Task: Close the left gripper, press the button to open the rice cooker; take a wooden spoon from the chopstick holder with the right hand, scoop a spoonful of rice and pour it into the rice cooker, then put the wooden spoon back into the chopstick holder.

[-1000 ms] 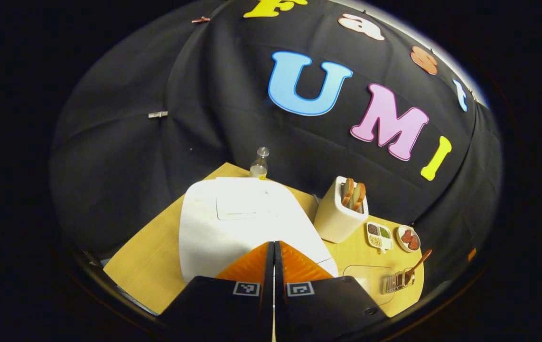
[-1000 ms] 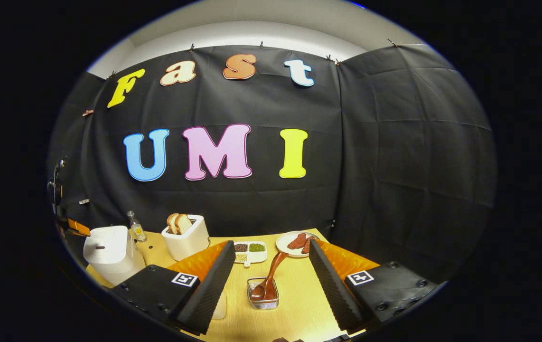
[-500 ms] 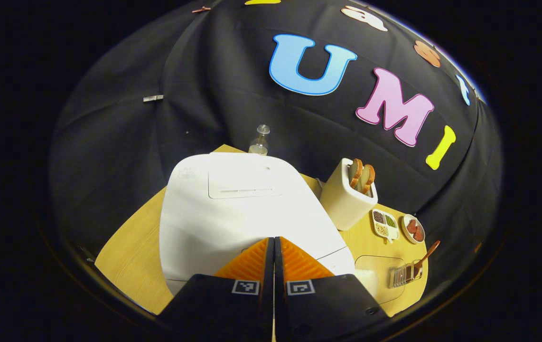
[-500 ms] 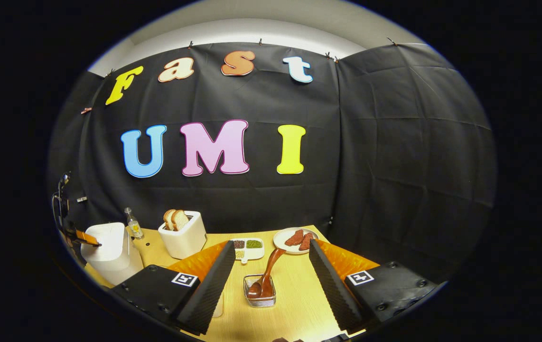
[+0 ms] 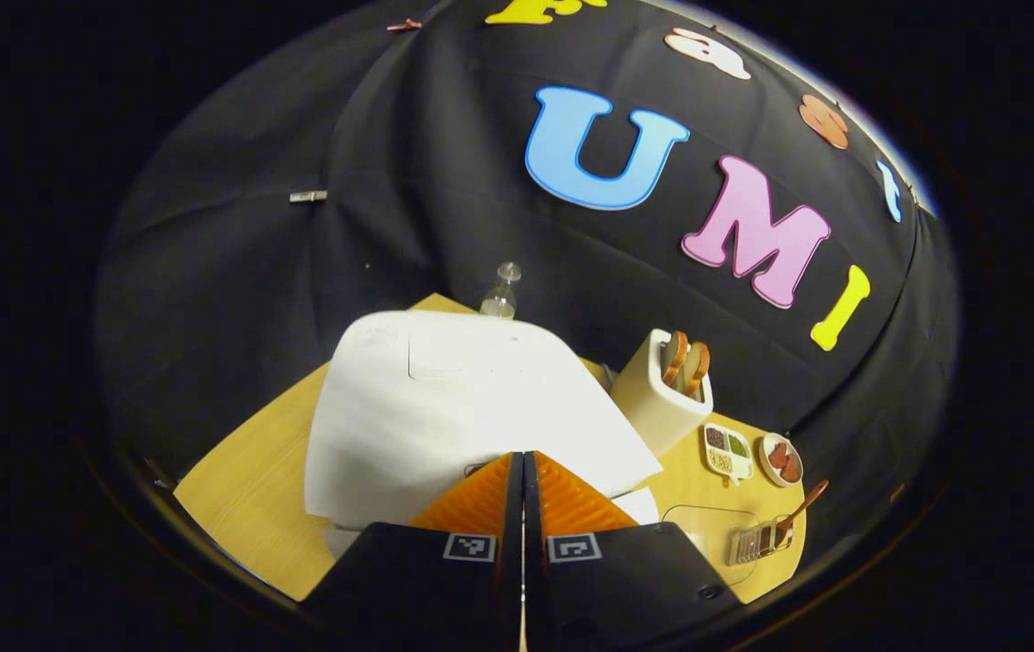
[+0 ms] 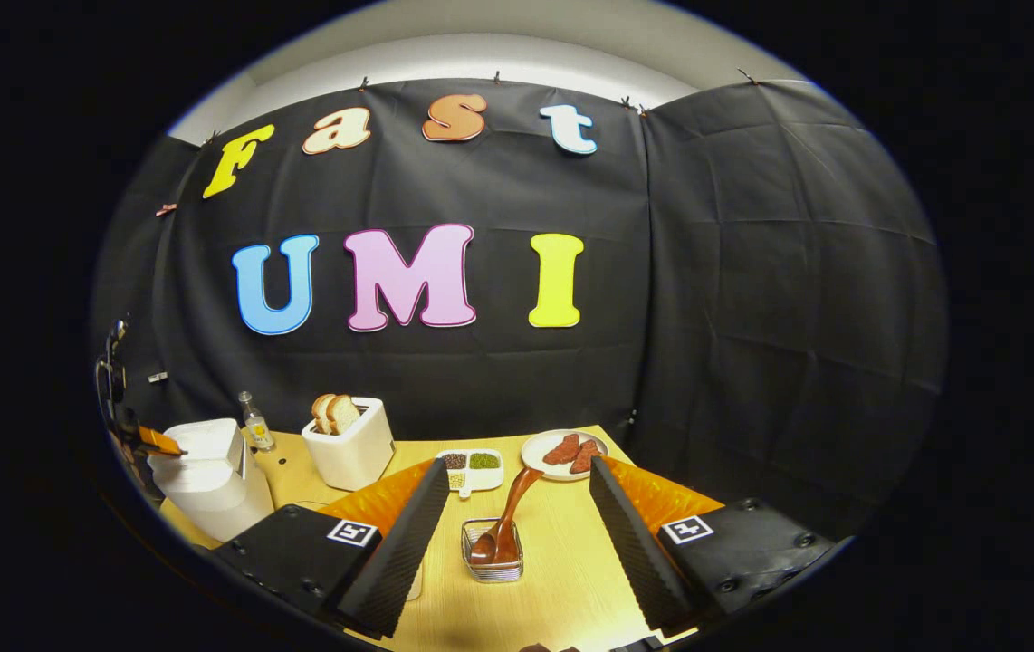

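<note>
The white rice cooker (image 5: 445, 407) sits just beyond my left gripper (image 5: 521, 459), which is shut with nothing between its fingers. Its tips rest at the lid's front edge, and that edge stands a little above the base. In the right gripper view the cooker (image 6: 205, 471) is at far left with the left gripper (image 6: 155, 441) at its top. A wooden spoon (image 6: 506, 516) leans in a wire chopstick holder (image 6: 492, 560), spoon bowl down. My right gripper (image 6: 517, 466) hangs open above them, one finger on each side. A clear container with rice (image 5: 707, 534) lies right of the cooker.
On the wooden table (image 6: 562, 580) stand a white toaster with bread (image 6: 349, 444), a small bottle (image 6: 254, 424), a divided dish of beans (image 6: 473, 471) and a plate of red slices (image 6: 565, 451). Black cloth walls close off the back and right.
My shut left gripper pressed down onto the cooker's front, then drew back a little. The lid's front edge has risen off the base. The right gripper has barely moved.
</note>
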Available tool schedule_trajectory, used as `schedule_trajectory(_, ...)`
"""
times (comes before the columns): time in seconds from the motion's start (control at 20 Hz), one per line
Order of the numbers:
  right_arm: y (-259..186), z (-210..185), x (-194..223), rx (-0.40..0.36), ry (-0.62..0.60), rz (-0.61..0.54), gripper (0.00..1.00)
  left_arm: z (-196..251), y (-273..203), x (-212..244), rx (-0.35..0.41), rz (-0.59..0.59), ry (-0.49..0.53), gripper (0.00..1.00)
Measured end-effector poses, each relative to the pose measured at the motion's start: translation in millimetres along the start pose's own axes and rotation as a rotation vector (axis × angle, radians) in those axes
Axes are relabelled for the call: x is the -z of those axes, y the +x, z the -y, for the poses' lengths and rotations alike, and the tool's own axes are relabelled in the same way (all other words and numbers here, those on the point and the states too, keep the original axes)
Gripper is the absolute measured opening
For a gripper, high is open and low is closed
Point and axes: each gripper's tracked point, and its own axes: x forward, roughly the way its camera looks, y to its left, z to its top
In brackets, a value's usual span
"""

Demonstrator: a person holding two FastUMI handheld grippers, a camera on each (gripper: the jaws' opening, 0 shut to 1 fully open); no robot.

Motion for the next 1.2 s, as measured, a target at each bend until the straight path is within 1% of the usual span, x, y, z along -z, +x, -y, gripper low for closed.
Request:
schedule_trajectory(0.05,0.6,1.0,1.1,-0.002,0.002,-0.003,0.98,1.9,-7.3,-12.7,-0.003,0.047,0.028,0.07)
schedule_trajectory(0.1,1.8,2.2,1.7,-0.004,0.004,-0.005,0.98,3.8,-15.4,-26.1,-0.006,0.093,0.065,0.10)
schedule_trajectory(0.15,3.6,3.2,2.3,-0.006,0.006,-0.006,0.98,6.1,-23.8,-39.2,-0.009,0.140,0.099,0.07)
schedule_trajectory(0.2,6.1,4.4,2.8,-0.008,0.007,-0.006,0.98,9.2,-33.5,-52.6,-0.006,0.186,0.126,0.07)
schedule_trajectory(0.25,8.7,5.7,2.5,-0.011,0.009,-0.007,0.98,16.4,-46.2,-54.9,0.003,0.207,0.144,0.07)
schedule_trajectory(0.45,21.3,6.1,4.1,-0.029,0.006,-0.010,0.98,27.5,-76.9,-55.7,0.012,0.245,0.164,0.08)
schedule_trajectory(0.55,28.9,5.1,9.0,-0.044,0.003,-0.026,0.98,36.6,-88.9,-47.5,0.043,0.256,0.167,0.09)
schedule_trajectory(0.75,47.5,0.8,12.6,-0.074,0.011,-0.046,0.98,32.7,-102.4,-26.8,0.027,0.241,0.159,0.15)
schedule_trajectory(0.8,51.7,-0.1,12.8,-0.079,0.011,-0.048,0.98,32.2,-106.4,-23.8,0.020,0.240,0.151,0.21)
schedule_trajectory(0.9,61.4,-2.6,16.6,-0.097,0.011,-0.060,0.98,30.8,-114.3,-16.7,0.002,0.238,0.134,0.28)
schedule_trajectory(1.0,69.9,-5.8,24.2,-0.118,0.011,-0.084,0.98,33.9,-122.0,-11.3,-0.008,0.241,0.114,0.43)
schedule_trajectory(1.05,73.8,-7.4,28.5,-0.129,0.013,-0.097,0.98,37.3,-124.7,-7.2,-0.005,0.241,0.106,0.46)
schedule_trajectory(1.1,78.0,-9.0,32.5,-0.139,0.014,-0.109,0.98,40.8,-127.3,-4.4,-0.003,0.241,0.103,0.58)
schedule_trajectory(1.15,82.4,-10.1,36.9,-0.147,0.014,-0.122,0.98,43.8,-128.2,0.3,-0.004,0.242,0.107,0.65)
schedule_trajectory(1.2,87.6,-10.7,42.3,-0.156,0.015,-0.136,0.98,43.6,-129.6,3.2,-0.019,0.242,0.117,0.84)
